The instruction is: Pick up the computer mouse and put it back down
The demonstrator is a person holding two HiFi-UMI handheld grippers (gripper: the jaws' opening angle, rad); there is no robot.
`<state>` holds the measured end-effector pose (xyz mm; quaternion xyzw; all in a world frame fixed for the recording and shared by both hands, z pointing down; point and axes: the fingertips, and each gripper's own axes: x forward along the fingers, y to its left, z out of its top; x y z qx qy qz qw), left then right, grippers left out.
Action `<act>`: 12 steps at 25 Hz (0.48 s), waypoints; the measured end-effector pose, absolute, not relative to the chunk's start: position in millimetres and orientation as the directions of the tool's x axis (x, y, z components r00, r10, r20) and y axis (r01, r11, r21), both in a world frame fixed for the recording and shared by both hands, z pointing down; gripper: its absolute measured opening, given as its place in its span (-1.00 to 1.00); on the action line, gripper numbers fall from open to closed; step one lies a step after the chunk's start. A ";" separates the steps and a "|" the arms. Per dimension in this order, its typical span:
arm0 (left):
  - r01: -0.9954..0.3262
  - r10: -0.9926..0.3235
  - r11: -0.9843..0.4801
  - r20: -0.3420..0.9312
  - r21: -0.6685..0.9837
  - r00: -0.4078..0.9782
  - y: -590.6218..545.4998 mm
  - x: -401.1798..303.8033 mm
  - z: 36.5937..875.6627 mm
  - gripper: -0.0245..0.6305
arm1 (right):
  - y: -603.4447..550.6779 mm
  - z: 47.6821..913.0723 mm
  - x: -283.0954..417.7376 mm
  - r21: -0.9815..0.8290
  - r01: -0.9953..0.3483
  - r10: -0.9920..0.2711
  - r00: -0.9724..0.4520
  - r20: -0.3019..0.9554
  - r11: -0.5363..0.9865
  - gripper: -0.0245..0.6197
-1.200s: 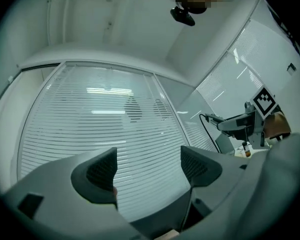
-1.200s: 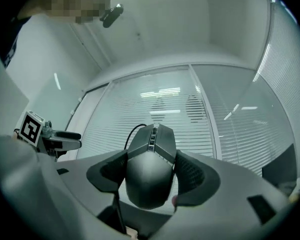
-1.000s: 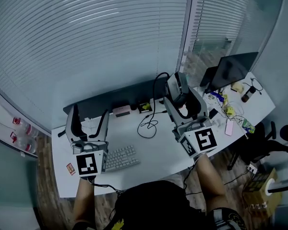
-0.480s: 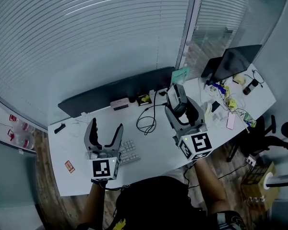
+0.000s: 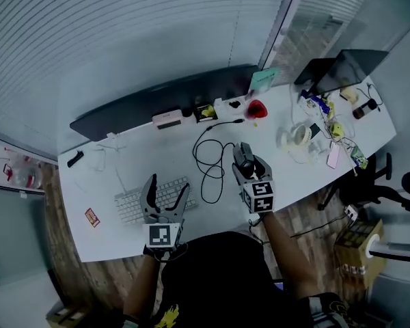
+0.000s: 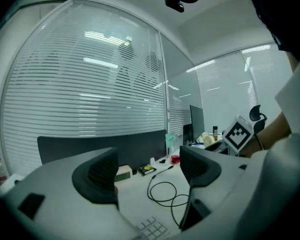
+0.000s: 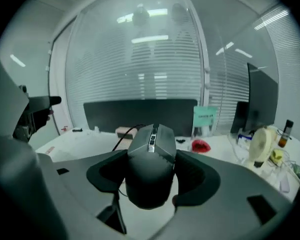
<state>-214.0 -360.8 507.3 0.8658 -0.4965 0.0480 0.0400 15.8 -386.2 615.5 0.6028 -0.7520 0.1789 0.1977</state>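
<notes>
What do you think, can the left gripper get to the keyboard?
Probably yes. The left gripper is open and empty, over the right end of the keyboard, with nothing in between. The cable coils off to one side.

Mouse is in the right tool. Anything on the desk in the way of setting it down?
Nothing visible does. The mouse sits clamped in the right tool above bare desk; its cable loops lie just left, the keyboard farther left.
</notes>
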 end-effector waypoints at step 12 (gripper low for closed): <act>-0.893 -0.834 -0.447 0.339 0.048 0.436 -352.7 -250.6 611.9 0.14 | -360.2 792.8 -2.0 -0.044 -0.966 -0.609 -0.195 0.769 0.255 0.02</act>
